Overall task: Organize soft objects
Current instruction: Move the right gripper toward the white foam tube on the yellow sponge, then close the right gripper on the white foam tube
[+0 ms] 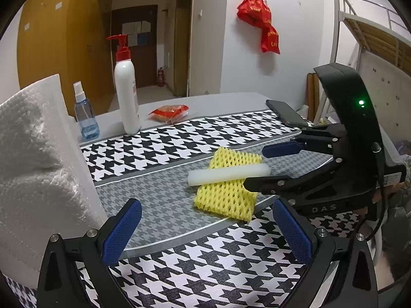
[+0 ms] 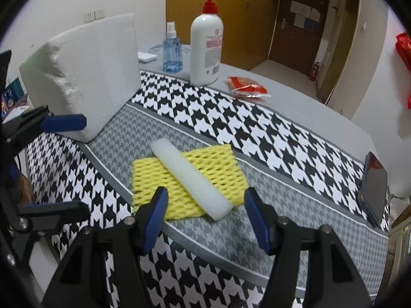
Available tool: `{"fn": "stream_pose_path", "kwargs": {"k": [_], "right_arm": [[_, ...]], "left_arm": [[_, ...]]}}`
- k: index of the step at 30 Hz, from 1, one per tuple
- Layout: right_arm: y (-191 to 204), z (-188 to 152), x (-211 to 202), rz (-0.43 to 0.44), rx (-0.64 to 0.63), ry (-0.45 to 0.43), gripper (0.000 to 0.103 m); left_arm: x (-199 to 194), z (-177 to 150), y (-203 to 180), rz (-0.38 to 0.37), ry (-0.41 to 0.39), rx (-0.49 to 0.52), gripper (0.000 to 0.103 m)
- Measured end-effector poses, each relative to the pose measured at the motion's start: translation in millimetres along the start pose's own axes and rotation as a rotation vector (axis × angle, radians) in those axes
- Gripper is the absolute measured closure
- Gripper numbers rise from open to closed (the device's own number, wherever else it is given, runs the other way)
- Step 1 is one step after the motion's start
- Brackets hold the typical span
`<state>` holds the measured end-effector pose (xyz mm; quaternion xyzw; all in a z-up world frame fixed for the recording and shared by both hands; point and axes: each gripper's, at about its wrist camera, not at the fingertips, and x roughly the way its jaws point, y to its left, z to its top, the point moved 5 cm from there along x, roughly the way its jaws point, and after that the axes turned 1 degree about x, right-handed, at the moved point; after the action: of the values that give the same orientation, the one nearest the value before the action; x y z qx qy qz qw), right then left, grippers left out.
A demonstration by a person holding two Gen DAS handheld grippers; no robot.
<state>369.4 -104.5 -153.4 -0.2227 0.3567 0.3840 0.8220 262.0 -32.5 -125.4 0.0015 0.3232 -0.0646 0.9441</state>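
A dormitory-style living room; a metal bunk bed [image 1: 370,33] stands at the right wall; wooden wardrobes [image 1: 64,38] line the left; red bags [image 1: 259,18] hang from wall hooks; a corridor door [image 1: 143,43] beyond.

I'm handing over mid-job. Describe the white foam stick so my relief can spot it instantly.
Start at the houndstooth mat covering the table and find its fine grey middle band. There lies a yellow foam net, and the white foam stick rests diagonally across it, just ahead of the right gripper. It is the only smooth, pale, rod-shaped piece; the big white foam block is a bulky slab.
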Motion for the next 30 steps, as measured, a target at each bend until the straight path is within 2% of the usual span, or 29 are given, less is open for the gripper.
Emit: {"fn": "stream_pose_path", "kwargs": {"k": [4,10,17,30], "right_arm": [[-0.5,1.2,4.3,0.011,-0.010,0.008,0.038],[-4.9,2.4,15.7,0.009,-0.005,0.035,0.046],[-3.6,1.8,20.3,0.022,-0.010,0.043,0.047],[-0.6,1.8,20.7,0.045,-0.005,0.066,0.071]], "left_arm": [[0.1,-0.2,0.4,0.000,0.003,0.000,0.001],[-0.6,0.5,1.1,-0.004,-0.001,0.002,0.001],[-1.0,0.8,1.1,-0.003,0.000,0.005,0.001],[-2.6,2.2,2.2,0.000,-0.006,-0.001,0.001]]}}
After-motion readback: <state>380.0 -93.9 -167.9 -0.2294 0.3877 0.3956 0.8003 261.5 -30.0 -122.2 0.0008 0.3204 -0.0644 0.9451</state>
